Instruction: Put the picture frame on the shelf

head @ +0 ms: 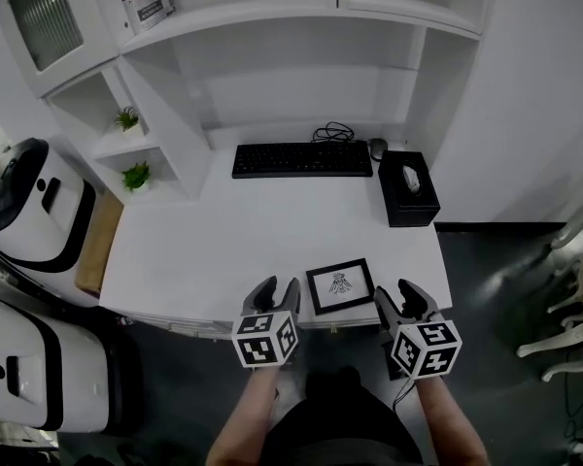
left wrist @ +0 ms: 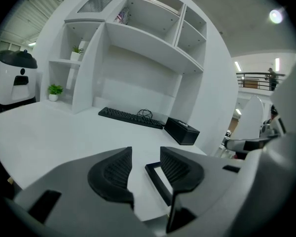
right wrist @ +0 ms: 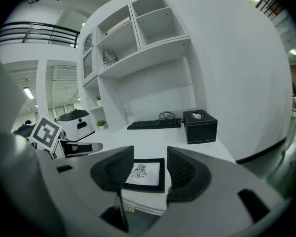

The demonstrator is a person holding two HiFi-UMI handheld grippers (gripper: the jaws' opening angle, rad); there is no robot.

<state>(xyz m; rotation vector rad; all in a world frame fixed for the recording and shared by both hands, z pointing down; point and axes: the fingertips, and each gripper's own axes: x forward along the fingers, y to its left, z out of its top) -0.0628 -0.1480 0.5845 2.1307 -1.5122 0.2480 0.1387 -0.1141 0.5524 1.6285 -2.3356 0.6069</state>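
A black picture frame with a small bird drawing lies flat near the front edge of the white desk. In the right gripper view the frame shows beyond the open jaws. Its left edge appears in the left gripper view, just ahead of the right jaw. My left gripper hovers at the desk's front edge, left of the frame, jaws apart and empty. My right gripper hangs at the frame's right, also open, nothing between its pads. White shelves rise behind the desk.
A black keyboard and mouse sit at the desk's back. A black tissue box stands at the right. Two small plants occupy side cubbies on the left. White machines stand left of the desk.
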